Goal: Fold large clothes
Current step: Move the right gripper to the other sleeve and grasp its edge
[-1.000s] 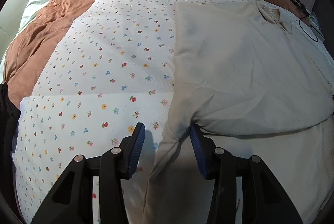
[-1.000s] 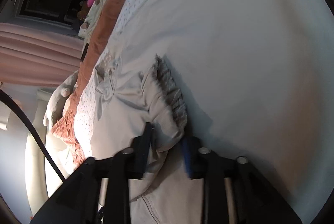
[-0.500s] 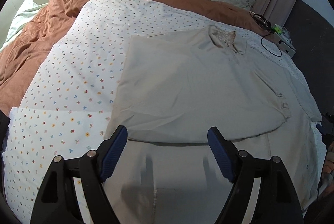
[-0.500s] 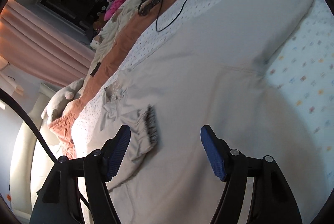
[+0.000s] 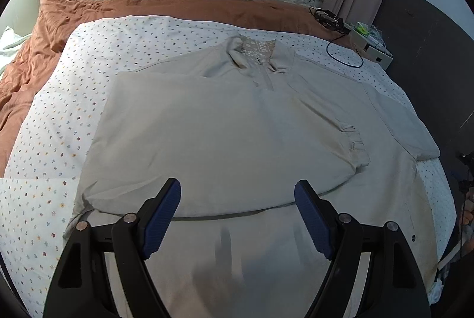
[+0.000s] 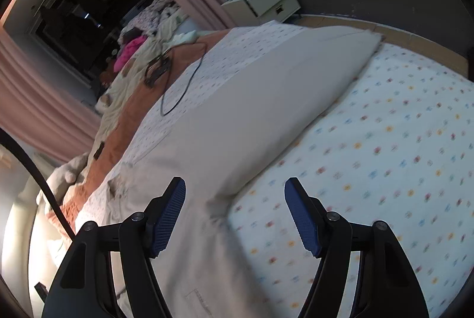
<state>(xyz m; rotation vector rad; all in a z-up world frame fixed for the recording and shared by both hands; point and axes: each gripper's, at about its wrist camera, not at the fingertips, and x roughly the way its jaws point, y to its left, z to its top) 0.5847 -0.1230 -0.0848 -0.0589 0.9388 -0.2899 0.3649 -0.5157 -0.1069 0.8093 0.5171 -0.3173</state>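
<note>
Large beige long-sleeved garment [image 5: 225,122] spread flat on floral-print white bedsheet [image 5: 59,116], one sleeve folded across beyond the left gripper [image 5: 237,217], wide open and empty; right gripper [image 6: 235,217] likewise empty, over the garment's edge

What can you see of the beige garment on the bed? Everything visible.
The beige garment is a large, soft, matte woven top lying flat on the dotted sheet. It has a patterned inner collar with a short placket at the far end. One sleeve is folded across the front, its gathered cuff lying on the body; the other sleeve stretches out sideways. Neither gripper touches it.
</note>
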